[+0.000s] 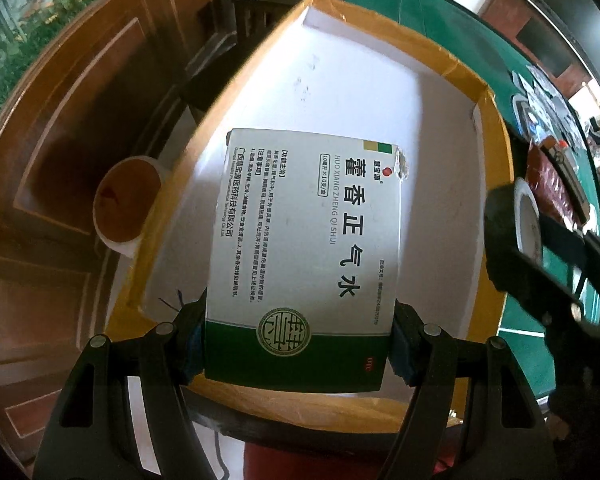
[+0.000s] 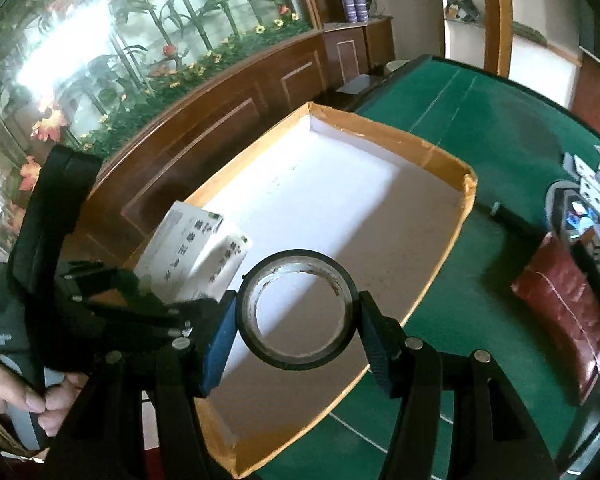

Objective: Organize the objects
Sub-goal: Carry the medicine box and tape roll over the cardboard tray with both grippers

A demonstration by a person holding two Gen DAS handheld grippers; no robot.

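- the left gripper (image 1: 296, 344) is seen clamped on a medicine box (image 1: 308, 236); blue pads press the two long edges at its green-banded near end.
- the medicine box is held above the white floor of a shallow tray (image 1: 352, 80) with tan, tape-wrapped walls; whether the far end touches the floor cannot be told.
- long axis of the box: runs away from the gripper, near to far, toward the tray's far corner. the printed face is turned to the camera, with the text lines running along the long axis. a torn spot is noted at the far right corner.
- in the right wrist view the box (image 2: 196, 252) is seen at the tray's left wall, tilted, with the left gripper (image 2: 160, 304) beneath it and a hand (image 2: 24, 396) on the handle.
- the right gripper (image 2: 296, 316) is closed on a roll of black tape (image 2: 296, 316); the pads bear on the outer rim at left and right.
- the tape roll's open core faces the camera, so its axis runs along the line of sight; the tray floor (image 2: 340, 208) is seen through the hole. the roll hangs over the near half of the tray.
- in the left wrist view the tape roll (image 1: 508, 224) appears at right, over the tray's right wall.
- the tray rests on a green table (image 2: 500, 128); a dark red packet (image 2: 560, 304) lies to the right of it.
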